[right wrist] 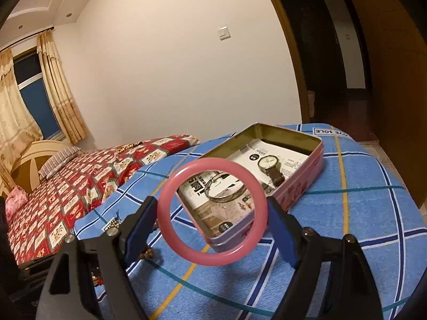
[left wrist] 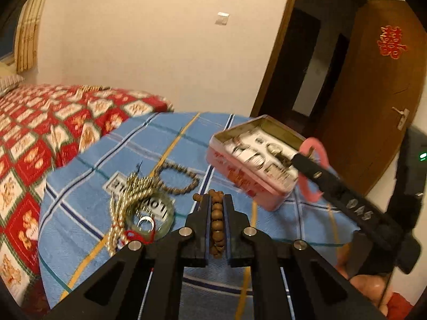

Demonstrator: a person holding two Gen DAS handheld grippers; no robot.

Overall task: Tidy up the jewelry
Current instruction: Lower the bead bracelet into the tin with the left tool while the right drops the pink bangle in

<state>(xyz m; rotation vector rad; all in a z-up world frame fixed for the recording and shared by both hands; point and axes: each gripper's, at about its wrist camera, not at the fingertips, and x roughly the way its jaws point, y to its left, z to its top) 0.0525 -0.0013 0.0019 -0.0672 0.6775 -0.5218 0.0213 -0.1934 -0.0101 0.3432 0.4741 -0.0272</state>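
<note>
Right claw point(right wrist: 212, 213) grips pink bangle point(right wrist: 184, 248) upright, face-on; left claw point(left wrist: 216, 200) clamps bead bracelet point(left wrist: 216, 221) lengthwise.

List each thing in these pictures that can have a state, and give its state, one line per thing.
Left tongs: shut on wooden bead bracelet.
Right tongs: gripping pink bangle, held above the cloth.
Pink tin: open, no lid.
Watch: lying in tin.
Silver bangle: lying in tin.
Door: open.

A desk under a blue plaid cloth point(left wrist: 112, 160) carries an open pink tin point(left wrist: 248, 170) ahead and right of the left tool. Ahead and left lie a brown bead bracelet point(left wrist: 178, 177), gold bead strands point(left wrist: 128, 200) and a clear glass bangle point(left wrist: 160, 213).
</note>
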